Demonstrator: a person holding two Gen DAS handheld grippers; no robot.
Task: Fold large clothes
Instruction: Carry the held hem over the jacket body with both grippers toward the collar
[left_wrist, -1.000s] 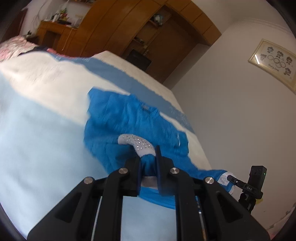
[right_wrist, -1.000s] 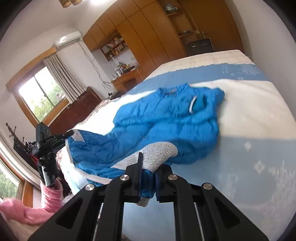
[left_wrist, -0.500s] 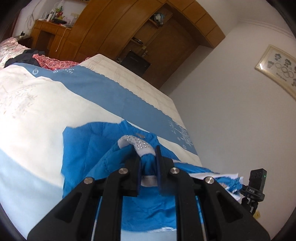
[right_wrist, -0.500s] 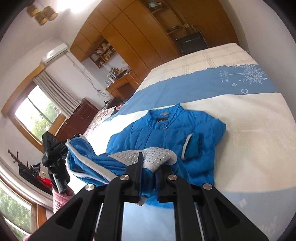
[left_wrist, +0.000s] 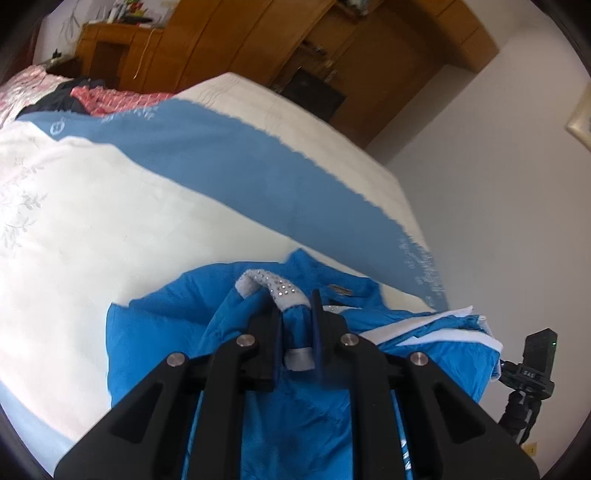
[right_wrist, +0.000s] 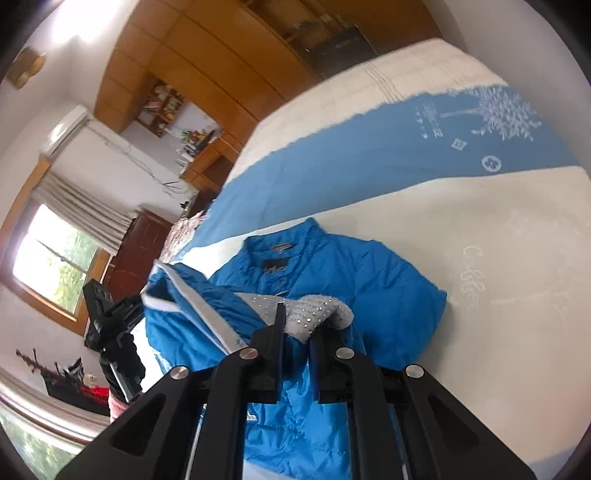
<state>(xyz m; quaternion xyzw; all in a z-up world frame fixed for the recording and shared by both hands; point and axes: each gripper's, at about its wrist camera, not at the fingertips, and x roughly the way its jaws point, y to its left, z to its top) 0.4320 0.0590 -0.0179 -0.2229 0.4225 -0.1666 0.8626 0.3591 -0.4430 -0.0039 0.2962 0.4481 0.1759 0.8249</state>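
1. Bedroom: bed (left_wrist: 129, 206) with cream and blue-banded cover, wooden wardrobe (left_wrist: 280, 40) behind it.
2. Blue padded jacket (right_wrist: 332, 266) lies on the cream part of the bed, collar toward the blue band, lower part lifted and bunched.
3. Left gripper (left_wrist: 295, 321) clamped on a grey studded jacket cuff (left_wrist: 284, 291).
4. Right gripper (right_wrist: 295, 332) clamped on another grey studded cuff (right_wrist: 314, 314).
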